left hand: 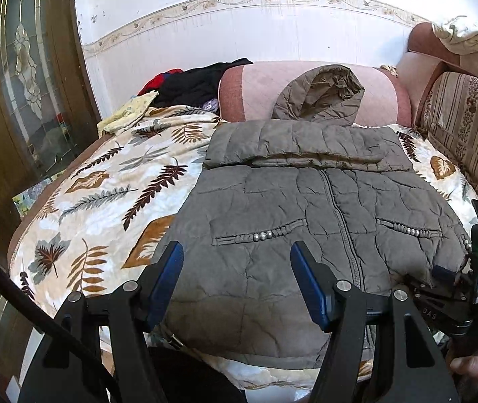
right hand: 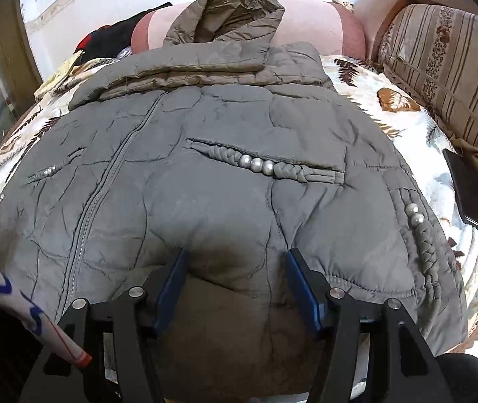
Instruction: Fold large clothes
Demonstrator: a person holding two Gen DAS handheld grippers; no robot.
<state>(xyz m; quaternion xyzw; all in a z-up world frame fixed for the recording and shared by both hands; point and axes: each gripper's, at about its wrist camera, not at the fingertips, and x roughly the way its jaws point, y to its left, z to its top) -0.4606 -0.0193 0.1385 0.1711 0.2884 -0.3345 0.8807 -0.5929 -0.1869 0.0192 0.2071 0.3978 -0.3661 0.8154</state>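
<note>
A grey quilted hooded jacket (left hand: 306,201) is lying front-up on the leaf-patterned blanket (left hand: 104,194); left gripper (left hand: 237,262) and right gripper (right hand: 235,265) are hovering over its hem, jaws released.

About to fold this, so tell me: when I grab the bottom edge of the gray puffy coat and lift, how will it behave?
The coat will likely flop and drape, since its quilted fabric is wrinkled and soft. Its puffy filling suggests it is light but springy, so folds may puff open. The smooth shell could slip between the open right gripper fingers.
</note>
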